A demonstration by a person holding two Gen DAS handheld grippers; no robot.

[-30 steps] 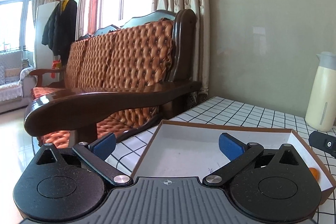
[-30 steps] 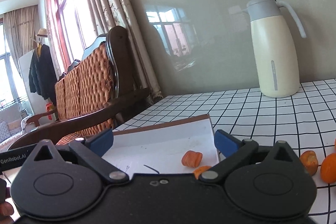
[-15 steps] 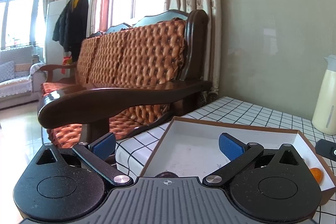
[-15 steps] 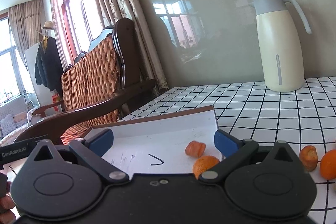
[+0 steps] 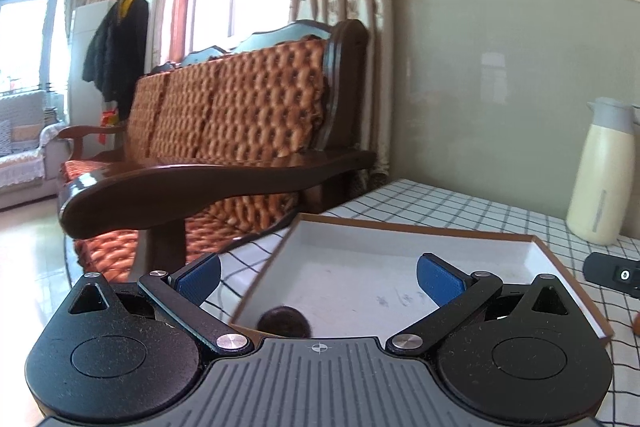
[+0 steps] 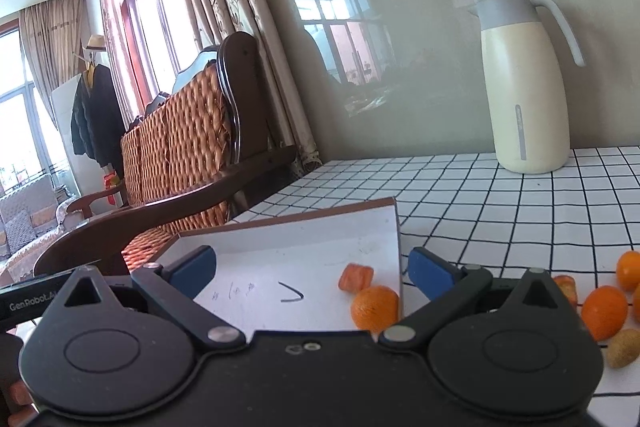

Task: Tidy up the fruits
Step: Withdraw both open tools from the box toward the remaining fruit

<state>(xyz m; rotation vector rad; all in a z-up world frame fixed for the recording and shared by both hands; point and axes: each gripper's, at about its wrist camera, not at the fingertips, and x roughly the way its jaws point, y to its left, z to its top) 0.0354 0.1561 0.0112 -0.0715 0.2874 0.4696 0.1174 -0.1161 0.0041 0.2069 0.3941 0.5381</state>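
A shallow white box with a brown rim [image 5: 420, 227] lies on the checked tablecloth; it also shows in the right wrist view [image 6: 320, 223]. My left gripper [image 5: 318, 279] is open and empty over its near left edge, above a dark round fruit [image 5: 285, 323] in the box. My right gripper [image 6: 310, 271] is open and empty over the box's right part. An orange [image 6: 374, 307] and a small ridged orange fruit [image 6: 356, 277] lie in the box by its right wall. Outside lie more oranges [image 6: 604, 311] and a tan fruit [image 6: 622, 347].
A cream thermos jug [image 6: 524, 87] stands at the back by the wall, also in the left wrist view [image 5: 602, 171]. A wooden sofa with a dark armrest [image 5: 208, 179] borders the table on the left. The other gripper's black body [image 5: 612, 273] shows at the right.
Both grippers have pulled back and lifted a little. More of the box floor shows, with the dark fruit and the orange now in view. Both stay open.
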